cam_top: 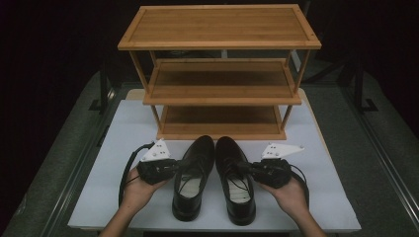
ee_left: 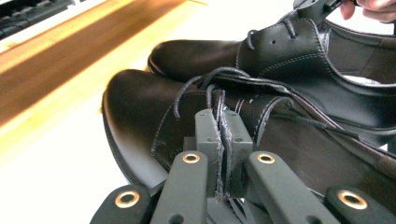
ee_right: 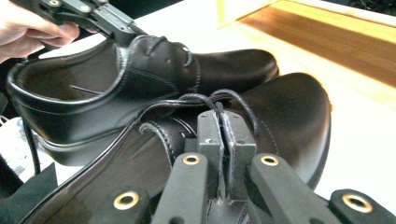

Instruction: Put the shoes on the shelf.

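Observation:
Two black leather lace-up shoes stand side by side, toes toward the rack, on the white table. My left gripper (cam_top: 182, 165) is shut on the lacing flap of the left shoe (cam_top: 193, 174), seen close in the left gripper view, where the gripper (ee_left: 222, 140) pinches the leather edge of that shoe (ee_left: 135, 107). My right gripper (cam_top: 247, 168) is shut on the lacing flap of the right shoe (cam_top: 236, 183). In the right gripper view the gripper (ee_right: 223, 140) clamps the flap of its shoe (ee_right: 289, 107), with the left shoe (ee_right: 93, 93) beyond.
A three-tier bamboo shoe rack (cam_top: 220, 27) stands at the back of the white table (cam_top: 113, 197), its bottom shelf (cam_top: 220, 121) just past the shoe toes. All its shelves are bare. Dark floor surrounds the table.

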`<state>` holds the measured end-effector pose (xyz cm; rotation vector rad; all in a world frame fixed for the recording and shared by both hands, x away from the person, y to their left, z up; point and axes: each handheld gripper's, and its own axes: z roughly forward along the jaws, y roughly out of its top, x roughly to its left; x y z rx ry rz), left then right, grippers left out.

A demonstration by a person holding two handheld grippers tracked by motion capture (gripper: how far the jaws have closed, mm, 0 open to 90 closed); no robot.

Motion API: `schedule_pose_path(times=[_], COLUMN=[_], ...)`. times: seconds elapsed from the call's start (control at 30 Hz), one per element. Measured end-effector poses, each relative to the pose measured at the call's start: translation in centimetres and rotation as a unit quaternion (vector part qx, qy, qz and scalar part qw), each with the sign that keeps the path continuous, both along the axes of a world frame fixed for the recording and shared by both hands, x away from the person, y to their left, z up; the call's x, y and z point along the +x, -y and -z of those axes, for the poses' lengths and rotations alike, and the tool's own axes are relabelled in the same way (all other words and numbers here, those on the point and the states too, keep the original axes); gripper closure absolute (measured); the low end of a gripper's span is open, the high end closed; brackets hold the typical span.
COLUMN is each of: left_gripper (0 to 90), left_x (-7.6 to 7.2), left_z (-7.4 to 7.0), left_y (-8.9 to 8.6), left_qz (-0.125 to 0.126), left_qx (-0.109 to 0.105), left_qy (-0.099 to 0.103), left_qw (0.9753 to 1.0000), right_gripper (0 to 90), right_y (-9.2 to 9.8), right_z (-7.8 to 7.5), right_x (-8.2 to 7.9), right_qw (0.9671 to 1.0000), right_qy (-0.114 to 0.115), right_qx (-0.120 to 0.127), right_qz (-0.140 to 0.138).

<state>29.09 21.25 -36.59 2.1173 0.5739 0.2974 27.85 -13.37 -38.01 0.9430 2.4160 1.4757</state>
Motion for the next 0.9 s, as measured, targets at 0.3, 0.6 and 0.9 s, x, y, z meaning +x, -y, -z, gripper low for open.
schedule_pose_path(times=[0.3, 0.6, 0.9], left_gripper=[88.2, 88.1, 88.1], left_x=[0.5, 2.9, 6.6], left_z=[-0.9, -2.4, -1.7], left_y=[-0.7, -0.4, 0.9], left_qz=[-0.027, -0.053, -0.088], left_qx=[-0.014, -0.029, -0.032], left_qy=[0.016, 0.039, 0.057], left_qw=[0.9994, 0.9974, 0.994], right_gripper=[88.4, 88.4, 88.4], right_y=[0.7, 0.8, 0.3], right_z=[-1.3, -2.6, -2.4], right_x=[1.2, 3.8, 7.4], right_qw=[0.9993, 0.9979, 0.9961], right_qy=[0.022, 0.04, 0.045], right_qx=[0.008, 0.009, 0.012], right_qz=[0.028, 0.049, 0.075])
